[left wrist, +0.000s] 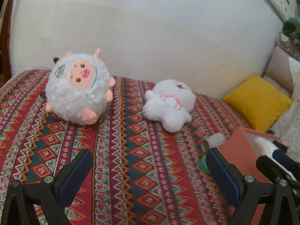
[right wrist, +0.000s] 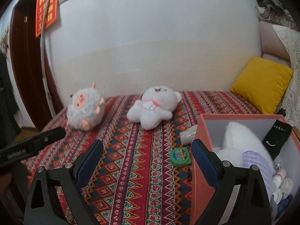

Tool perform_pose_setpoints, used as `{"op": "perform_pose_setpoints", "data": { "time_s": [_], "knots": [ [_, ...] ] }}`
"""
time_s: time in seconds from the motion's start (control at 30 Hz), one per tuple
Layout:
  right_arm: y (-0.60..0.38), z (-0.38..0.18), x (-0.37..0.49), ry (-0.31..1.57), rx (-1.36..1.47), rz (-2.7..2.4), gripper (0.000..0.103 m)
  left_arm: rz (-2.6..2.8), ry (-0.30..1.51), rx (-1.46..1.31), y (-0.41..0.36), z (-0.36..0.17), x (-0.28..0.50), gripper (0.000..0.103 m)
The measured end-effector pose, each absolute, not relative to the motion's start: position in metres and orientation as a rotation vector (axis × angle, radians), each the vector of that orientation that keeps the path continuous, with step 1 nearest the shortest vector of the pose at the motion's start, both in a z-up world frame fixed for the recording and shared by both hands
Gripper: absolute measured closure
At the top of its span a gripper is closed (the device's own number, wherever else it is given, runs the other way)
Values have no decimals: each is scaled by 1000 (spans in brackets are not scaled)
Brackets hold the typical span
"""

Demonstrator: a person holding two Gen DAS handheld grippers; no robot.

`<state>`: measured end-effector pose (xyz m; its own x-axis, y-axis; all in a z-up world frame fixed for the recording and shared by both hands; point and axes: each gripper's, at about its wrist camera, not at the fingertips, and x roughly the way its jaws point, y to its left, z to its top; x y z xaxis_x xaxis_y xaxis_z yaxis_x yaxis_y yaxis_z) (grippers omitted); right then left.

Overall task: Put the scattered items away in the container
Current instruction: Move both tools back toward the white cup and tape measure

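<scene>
A round grey sheep plush (left wrist: 76, 90) (right wrist: 85, 108) and a white bear plush (left wrist: 168, 105) (right wrist: 151, 106) lie on the patterned bedspread near the wall. A pink box (right wrist: 198, 150) (left wrist: 236, 146) stands at the right and holds a large white plush (right wrist: 243, 146), a black sock (right wrist: 277, 138) and small items. Beside the box lie a green round toy (right wrist: 180, 156) and a crumpled clear wrapper (right wrist: 187, 136). My left gripper (left wrist: 150, 161) is open and empty, short of both plush toys. My right gripper (right wrist: 148, 153) is open and empty, with its right finger at the box's left wall.
A yellow cushion (right wrist: 262, 84) (left wrist: 256, 101) leans at the back right against lace-covered pillows (right wrist: 292, 56). The white wall runs behind the bed. A dark wooden door frame (right wrist: 28, 65) stands at the left, past the bed's edge.
</scene>
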<state>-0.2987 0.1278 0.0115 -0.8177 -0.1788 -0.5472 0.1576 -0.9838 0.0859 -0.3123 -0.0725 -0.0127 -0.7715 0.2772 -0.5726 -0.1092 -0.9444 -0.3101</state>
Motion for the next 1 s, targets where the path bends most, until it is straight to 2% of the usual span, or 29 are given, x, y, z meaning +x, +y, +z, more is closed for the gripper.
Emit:
{"op": "perform_pose_setpoints", "data": {
  "time_s": [0.4,0.53,0.63,0.87,0.9,0.93,1.0],
  "knots": [
    [104,-64,-360,107,1095,-2832,6,2553,-226,-1056,-27,-54,-450,3],
    [88,-101,-386,391,1171,-3003,6,2511,-146,-1061,-8,-56,-483,3],
    [81,-114,-406,508,1184,-3088,7,2483,-115,-1059,0,-56,-503,3],
    [100,-122,-419,433,1218,-3131,8,2430,-187,-1101,-17,-72,-501,3],
    [105,-122,-416,450,1204,-3131,16,2409,-186,-1104,-13,-76,-498,3],
    [105,-121,-412,482,1198,-3117,20,2386,-183,-1106,-8,-79,-494,3],
    [105,-122,-405,522,1195,-3091,20,2336,-144,-1094,10,-80,-490,3]
  ]
}}
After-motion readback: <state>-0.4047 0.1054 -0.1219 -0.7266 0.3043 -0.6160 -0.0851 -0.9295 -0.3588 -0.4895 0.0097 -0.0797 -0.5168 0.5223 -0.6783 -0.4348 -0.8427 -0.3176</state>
